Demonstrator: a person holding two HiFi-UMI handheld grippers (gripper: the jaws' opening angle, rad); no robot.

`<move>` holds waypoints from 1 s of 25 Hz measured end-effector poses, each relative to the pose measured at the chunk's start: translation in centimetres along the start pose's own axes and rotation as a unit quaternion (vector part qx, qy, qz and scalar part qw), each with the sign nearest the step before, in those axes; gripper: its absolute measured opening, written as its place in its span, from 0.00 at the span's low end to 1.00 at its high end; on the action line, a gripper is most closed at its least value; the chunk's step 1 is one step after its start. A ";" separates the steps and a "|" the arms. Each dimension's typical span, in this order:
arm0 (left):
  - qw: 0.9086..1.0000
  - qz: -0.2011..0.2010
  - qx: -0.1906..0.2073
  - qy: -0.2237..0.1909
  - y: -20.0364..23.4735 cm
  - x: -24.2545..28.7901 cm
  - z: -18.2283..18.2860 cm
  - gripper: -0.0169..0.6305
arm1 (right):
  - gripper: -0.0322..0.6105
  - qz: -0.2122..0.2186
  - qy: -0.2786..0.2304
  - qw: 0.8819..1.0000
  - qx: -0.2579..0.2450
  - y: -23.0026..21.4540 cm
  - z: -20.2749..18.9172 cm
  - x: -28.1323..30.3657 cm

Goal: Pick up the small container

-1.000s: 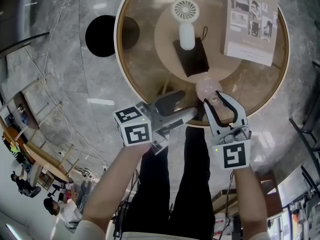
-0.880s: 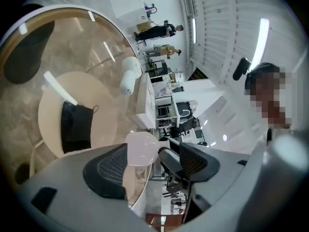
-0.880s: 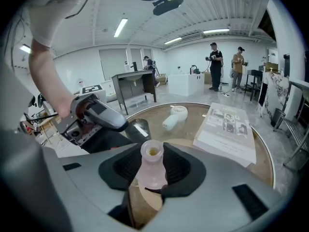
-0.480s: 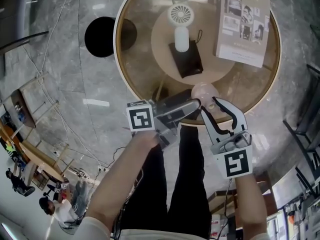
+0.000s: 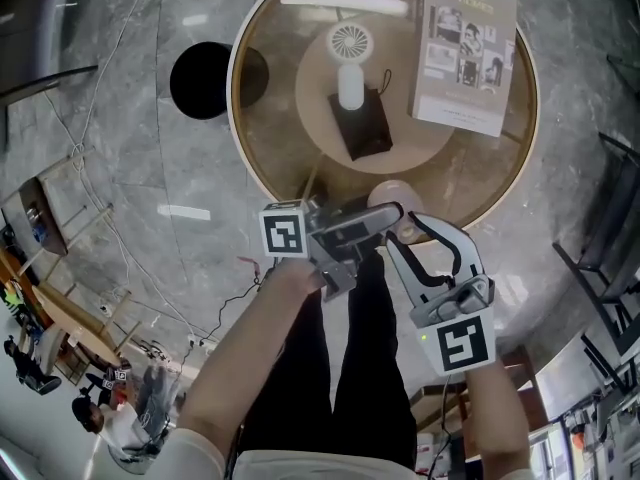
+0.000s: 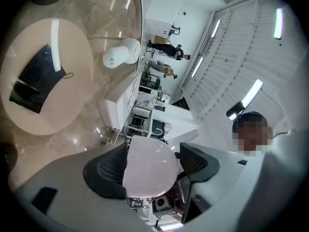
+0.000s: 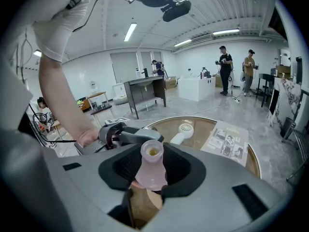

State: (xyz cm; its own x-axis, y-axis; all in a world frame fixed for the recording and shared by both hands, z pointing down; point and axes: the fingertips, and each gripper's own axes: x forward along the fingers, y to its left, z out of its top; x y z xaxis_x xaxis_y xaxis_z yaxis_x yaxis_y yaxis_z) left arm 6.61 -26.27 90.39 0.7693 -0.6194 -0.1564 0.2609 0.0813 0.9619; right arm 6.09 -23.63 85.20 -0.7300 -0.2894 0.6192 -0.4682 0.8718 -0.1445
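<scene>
The small container (image 5: 388, 194) is a pale pink flask-shaped bottle with an open neck (image 7: 151, 170). My right gripper (image 5: 405, 230) is shut on its body and holds it upright above the near rim of the round table, as the right gripper view (image 7: 151, 174) shows. My left gripper (image 5: 392, 220) reaches in from the left and lies nearly level. Its jaws have just been closing around the container's rounded side (image 6: 149, 168). The left pad touches it, and a thin gap shows at the right pad. One left finger (image 7: 140, 137) shows behind the bottle's neck.
The round glass table (image 5: 500, 198) carries a white hand fan (image 5: 350, 53), a black pouch (image 5: 365, 123) and a magazine (image 5: 462, 53). A black round object (image 5: 205, 78) lies on the marble floor at the left. The person's legs are below the grippers. People (image 7: 225, 66) stand far off.
Both grippers have drawn back from the table toward the person, and the container has come with the right one. The left gripper has rolled and swung in to straddle the container.
</scene>
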 end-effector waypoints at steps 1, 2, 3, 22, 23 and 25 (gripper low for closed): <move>1.000 -0.003 -0.001 0.001 -0.3 0.1 -0.1 0.53 | 0.28 0.000 -0.001 1.000 -0.001 0.1 0.4 -0.3; 1.000 -0.005 -0.001 0.002 -0.7 0.2 -0.3 0.52 | 0.28 -0.001 -0.003 1.000 -0.002 0.1 0.8 -0.6; 1.000 -0.008 -0.001 0.003 -1.2 0.3 -0.5 0.52 | 0.28 -0.001 -0.006 1.000 -0.002 0.1 1.2 -1.0; 0.998 -0.054 -0.020 -0.011 -17.1 6.0 -5.1 0.51 | 0.28 0.012 -0.063 0.997 -0.035 0.4 13.4 -12.8; 0.998 -0.053 -0.022 -0.012 -18.1 6.3 -5.5 0.51 | 0.28 0.015 -0.066 0.997 -0.038 0.6 14.1 -13.6; 0.998 -0.053 -0.026 -0.018 -20.1 6.7 -6.5 0.51 | 0.28 0.019 -0.072 0.996 -0.044 1.0 15.8 -15.4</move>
State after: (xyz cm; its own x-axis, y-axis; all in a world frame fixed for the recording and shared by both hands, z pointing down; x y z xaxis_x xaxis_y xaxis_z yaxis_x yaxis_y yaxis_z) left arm 10.27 -26.97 68.52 0.7148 -0.6539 -0.2479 0.3705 0.0534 0.9273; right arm 9.01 -24.57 63.39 -0.8139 -0.3032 0.4957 -0.3975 0.9127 -0.0943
